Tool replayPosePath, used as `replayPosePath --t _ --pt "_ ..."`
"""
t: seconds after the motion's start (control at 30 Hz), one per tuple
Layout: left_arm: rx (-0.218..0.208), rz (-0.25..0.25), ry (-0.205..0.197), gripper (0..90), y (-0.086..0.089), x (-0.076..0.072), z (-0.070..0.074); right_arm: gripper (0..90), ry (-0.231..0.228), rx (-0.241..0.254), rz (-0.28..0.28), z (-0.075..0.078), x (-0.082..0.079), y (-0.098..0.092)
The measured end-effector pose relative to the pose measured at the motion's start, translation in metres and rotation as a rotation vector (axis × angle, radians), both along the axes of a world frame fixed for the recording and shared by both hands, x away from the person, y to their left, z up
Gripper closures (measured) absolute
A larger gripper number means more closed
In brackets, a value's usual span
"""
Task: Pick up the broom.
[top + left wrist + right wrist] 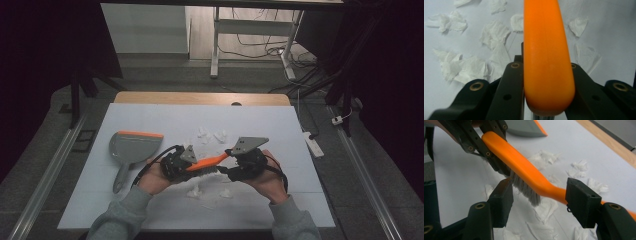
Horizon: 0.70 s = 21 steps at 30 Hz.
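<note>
White sheeting covers the table [150,120], and just above its near middle the left gripper [176,165] clamps one end of an orange plastic hand brush with pale bristles [207,162]. Its narrower handle end runs between the parted jaws of the right gripper [235,167], which are not pressing on it. Torn white paper scraps [210,135] lie around, a grey dustpan with an orange lip [131,147] rests to the left, and the far half lies bare up to the wooden edge.

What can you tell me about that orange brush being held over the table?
The brush has a smooth orange handle that looks like plastic and pale grey bristles under its head end. It is held above the white sheet, lying roughly level, over torn scraps of tissue. The left tool is clamped on its head end, jaws pressing both sides. The right tool has its jaws on either side of the narrower handle, apparently not pressing it.
</note>
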<state>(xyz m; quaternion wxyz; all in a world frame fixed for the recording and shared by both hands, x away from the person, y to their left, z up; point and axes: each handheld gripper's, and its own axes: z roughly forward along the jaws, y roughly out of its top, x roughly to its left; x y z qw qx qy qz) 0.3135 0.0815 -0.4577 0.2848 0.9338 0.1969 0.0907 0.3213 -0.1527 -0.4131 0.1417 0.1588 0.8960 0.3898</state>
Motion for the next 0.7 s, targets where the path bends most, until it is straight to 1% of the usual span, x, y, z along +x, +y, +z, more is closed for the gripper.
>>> replayPosePath --t 0.17,0.23,0.3,0.37,0.43,0.47,0.53,0.63,0.67,0.7 --pt "0.047 -0.027 -0.022 79.4 -0.011 -0.004 -0.001 40.8 0.003 -0.057 0.02 -0.006 0.0 0.005" --pt "0.063 -0.044 -0.04 79.4 -0.017 -0.007 0.0 40.5 0.001 -0.08 0.027 -0.009 0.0 0.008" --pt "0.07 -0.055 -0.047 79.4 -0.021 -0.009 0.002 40.3 0.002 -0.103 0.031 -0.011 -0.001 0.012" --pt "0.081 -0.072 -0.061 79.4 -0.025 -0.013 0.004 40.3 0.001 -0.131 0.051 -0.013 -0.002 0.015" --pt "0.098 -0.087 -0.074 79.4 -0.029 -0.016 0.006 41.0 0.022 -0.148 0.071 -0.015 -0.003 0.018" --pt "0.101 -0.092 -0.08 79.4 -0.03 -0.018 0.006 41.0 0.028 -0.16 0.079 -0.017 -0.003 0.019" --pt "0.098 -0.101 -0.076 79.4 -0.031 -0.019 0.006 42.3 0.035 -0.186 0.091 -0.019 -0.002 0.02" --pt "0.088 -0.113 -0.076 79.4 -0.03 -0.02 0.008 44.9 0.055 -0.2 0.096 -0.023 0.0 0.021" --pt "0.083 -0.119 -0.074 79.4 -0.03 -0.02 0.009 47.7 0.061 -0.209 0.101 -0.025 0.0 0.021" --pt "0.09 -0.127 -0.078 79.4 -0.03 -0.021 0.01 51.4 0.072 -0.211 0.107 -0.026 0.0 0.021"
